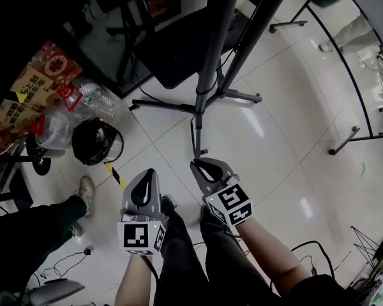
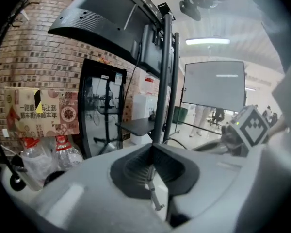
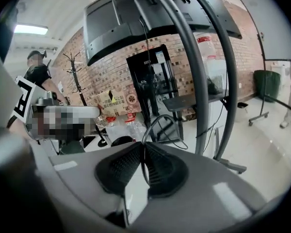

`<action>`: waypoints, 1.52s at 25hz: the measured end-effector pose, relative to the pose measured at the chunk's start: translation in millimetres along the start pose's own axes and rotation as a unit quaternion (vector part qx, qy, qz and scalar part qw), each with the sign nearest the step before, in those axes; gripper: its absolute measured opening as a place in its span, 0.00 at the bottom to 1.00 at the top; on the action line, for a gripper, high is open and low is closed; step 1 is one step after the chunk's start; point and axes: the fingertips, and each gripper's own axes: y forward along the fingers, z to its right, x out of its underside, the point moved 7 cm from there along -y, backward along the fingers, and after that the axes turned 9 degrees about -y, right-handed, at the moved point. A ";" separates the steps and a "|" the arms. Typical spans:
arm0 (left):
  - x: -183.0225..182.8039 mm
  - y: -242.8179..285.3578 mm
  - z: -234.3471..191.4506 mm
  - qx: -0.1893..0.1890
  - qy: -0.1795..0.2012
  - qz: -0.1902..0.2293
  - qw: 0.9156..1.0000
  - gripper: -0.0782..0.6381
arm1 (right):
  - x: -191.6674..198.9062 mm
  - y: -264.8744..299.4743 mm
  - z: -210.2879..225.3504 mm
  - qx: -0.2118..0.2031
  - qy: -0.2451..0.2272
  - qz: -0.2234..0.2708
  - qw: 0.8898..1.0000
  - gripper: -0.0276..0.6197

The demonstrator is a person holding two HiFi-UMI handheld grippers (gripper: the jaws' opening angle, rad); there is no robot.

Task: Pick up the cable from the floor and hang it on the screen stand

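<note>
Pinching cable (image 3: pixel 146 130) in right gripper (image 3: pixel 143 149) fingers, left gripper (image 2: pixel 152 152) fingers together, cable ends unseen.

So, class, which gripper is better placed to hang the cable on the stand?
Right. The right gripper is shut on the cable, near the screen stand; the left gripper is shut, empty.

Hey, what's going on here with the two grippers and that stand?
A person holds a gripper in each hand, facing the screen stand on the white floor. The right gripper is shut on a thin black cable, which loops up out of its jaws toward the stand. The left gripper is beside it with its jaws together, apparently not gripping the cable. The cable does not look hung on the stand yet.
</note>
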 end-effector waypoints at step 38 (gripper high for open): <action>-228.0 -104.6 154.4 0.041 0.078 0.144 0.986 0.12 | -319.6 -251.9 -29.1 0.007 -0.336 0.186 0.923 0.09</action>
